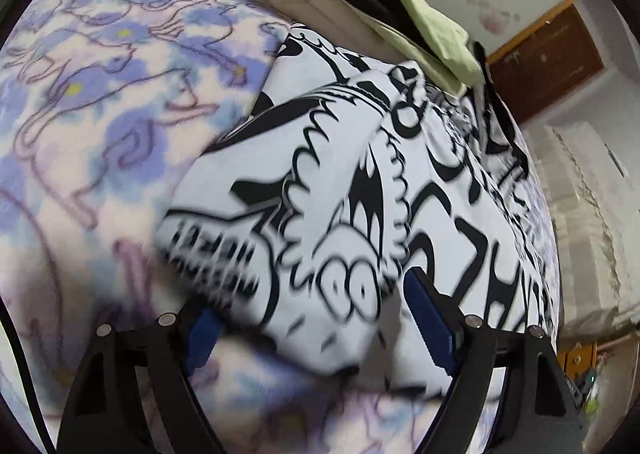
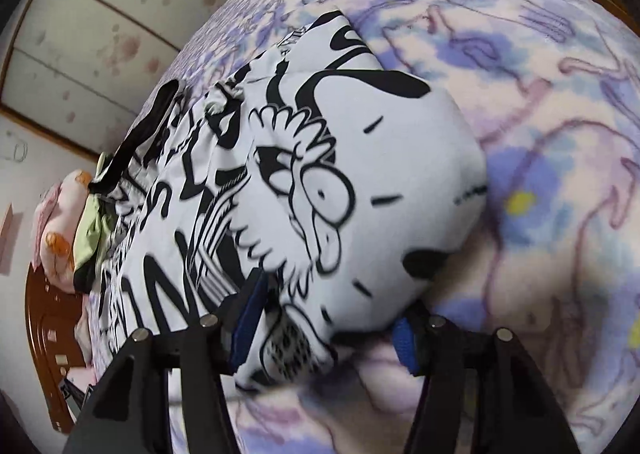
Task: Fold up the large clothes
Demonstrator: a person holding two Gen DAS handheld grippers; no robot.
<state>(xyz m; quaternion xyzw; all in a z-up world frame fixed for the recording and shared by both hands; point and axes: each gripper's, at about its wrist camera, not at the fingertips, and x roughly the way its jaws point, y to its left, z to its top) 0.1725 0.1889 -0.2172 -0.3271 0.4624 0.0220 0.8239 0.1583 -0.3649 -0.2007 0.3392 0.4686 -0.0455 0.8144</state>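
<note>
Here, your two grippers met the white cotton garment printed with black cartoon figures and lettering [image 1: 340,189] as it lay partly folded on the fleecy bedspread patterned in blue, lilac and pink [image 1: 92,101]. Your left gripper [image 1: 316,318] stood with its jaws spread wide, the garment's near edge lying between the blue pads [image 1: 430,318]; one pad sat partly under the cloth, the other against the folded layer. Whether either pad pressed the fabric could not be told through the motion blur.

Your right gripper [image 2: 326,320] was likewise spread, its blue-padded fingers [image 2: 250,318] flanking a folded corner of the same garment [image 2: 360,157], which bulged up between them. The cloth touched the inner pad, while the outer pad stood just beside the fold, over the bedspread [image 2: 560,133].

Beyond the garment, at the far end of the bed, a stack of folded clothes in black, pale green and cream [image 1: 384,5] rested beside it. A pink stuffed toy [image 2: 60,221] lay near the dark wooden headboard [image 2: 44,334], seen from your right wrist.
</note>
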